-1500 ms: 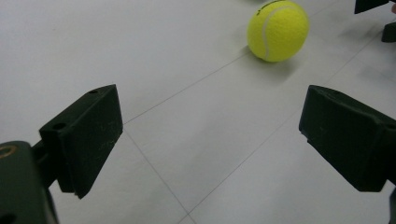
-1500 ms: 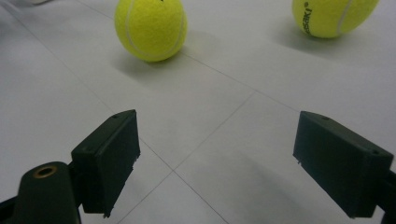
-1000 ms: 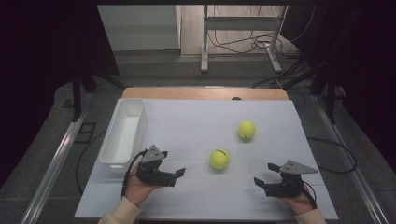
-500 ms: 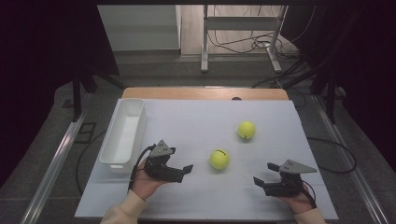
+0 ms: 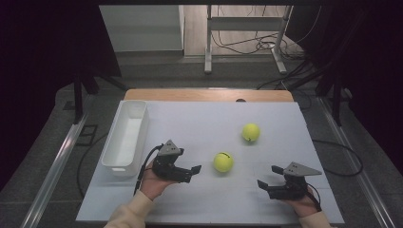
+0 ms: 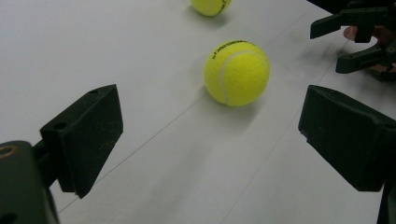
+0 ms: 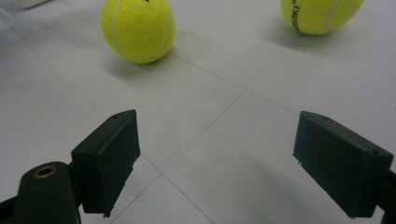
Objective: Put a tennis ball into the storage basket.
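Two yellow tennis balls lie on the white tabletop. The near ball (image 5: 223, 162) (image 6: 236, 72) (image 7: 138, 29) rests between my two grippers; the far ball (image 5: 250, 132) (image 6: 211, 5) (image 7: 320, 14) sits behind it to the right. My left gripper (image 5: 191, 173) (image 6: 210, 121) is open and empty, its jaws aimed at the near ball a short way off. Right of the near ball, my right gripper (image 5: 267, 176) (image 7: 231, 154) rests low, open and empty, jaws pointing left. The left gripper view also catches the right gripper (image 6: 355, 37) beyond the ball.
A long white bin (image 5: 126, 137) stands empty along the table's left side, just behind the left hand. A wooden strip (image 5: 209, 95) borders the far table edge. Dark floor, cables and metal stand legs surround the table.
My left gripper has slid to the right, closer to the near ball. The right gripper and both balls have stayed put.
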Motion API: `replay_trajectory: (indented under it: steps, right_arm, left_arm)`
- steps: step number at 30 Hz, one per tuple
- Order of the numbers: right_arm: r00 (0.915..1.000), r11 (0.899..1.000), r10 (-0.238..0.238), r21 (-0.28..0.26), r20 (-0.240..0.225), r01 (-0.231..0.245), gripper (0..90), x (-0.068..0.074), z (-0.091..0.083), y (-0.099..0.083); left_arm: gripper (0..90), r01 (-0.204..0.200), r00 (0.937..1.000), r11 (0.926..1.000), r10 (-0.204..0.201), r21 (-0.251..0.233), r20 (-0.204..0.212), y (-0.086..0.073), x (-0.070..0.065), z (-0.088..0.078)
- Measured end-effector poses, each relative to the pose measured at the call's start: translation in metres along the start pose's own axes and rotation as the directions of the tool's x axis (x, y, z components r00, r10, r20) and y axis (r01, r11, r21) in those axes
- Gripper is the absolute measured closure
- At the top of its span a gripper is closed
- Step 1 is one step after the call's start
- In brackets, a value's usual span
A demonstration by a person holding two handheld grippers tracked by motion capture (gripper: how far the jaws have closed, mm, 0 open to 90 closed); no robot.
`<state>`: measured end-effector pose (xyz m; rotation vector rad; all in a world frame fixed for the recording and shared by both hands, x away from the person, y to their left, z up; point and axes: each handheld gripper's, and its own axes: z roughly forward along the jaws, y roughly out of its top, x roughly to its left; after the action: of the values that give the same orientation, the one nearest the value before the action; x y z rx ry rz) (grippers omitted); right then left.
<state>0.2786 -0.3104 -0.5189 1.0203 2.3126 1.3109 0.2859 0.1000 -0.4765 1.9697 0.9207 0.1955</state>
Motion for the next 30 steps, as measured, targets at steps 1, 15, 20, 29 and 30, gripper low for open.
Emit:
replay_trajectory:
  steps: [1, 15, 20, 29, 30]
  right_arm:
    - [1.0, 1.0, 0.001, 0.0, -0.001, -0.001, 15.2, 0.0, 0.0, 0.0]
    - [1.0, 1.0, 0.0, 0.001, 0.003, 0.0, 15.2, 0.0, 0.0, 0.0]
    - [1.0, 1.0, -0.003, 0.002, 0.002, 0.003, 15.2, 0.0, 0.0, 0.0]
    - [1.0, 1.0, 0.0, 0.004, 0.006, 0.0, 15.2, 0.0, 0.0, 0.0]
    - [1.0, 1.0, 0.001, 0.004, 0.006, -0.001, 15.2, 0.0, 0.0, 0.0]
  left_arm:
    - [7.3, -0.001, 1.0, 1.0, 0.0, 0.0, 0.001, 0.001, 0.0, 0.002]
    - [7.4, -0.033, 0.9991, 0.9994, 0.032, 0.013, 0.028, 0.019, -0.01, 0.022]
    - [7.5, -0.044, 0.9985, 0.9987, 0.043, 0.026, 0.034, 0.023, -0.012, 0.028]
    - [7.4, -0.048, 0.9984, 0.9983, 0.047, 0.033, 0.031, 0.03, -0.012, 0.037]
    - [7.4, -0.05, 0.9983, 0.9982, 0.048, 0.034, 0.032, 0.031, -0.012, 0.038]
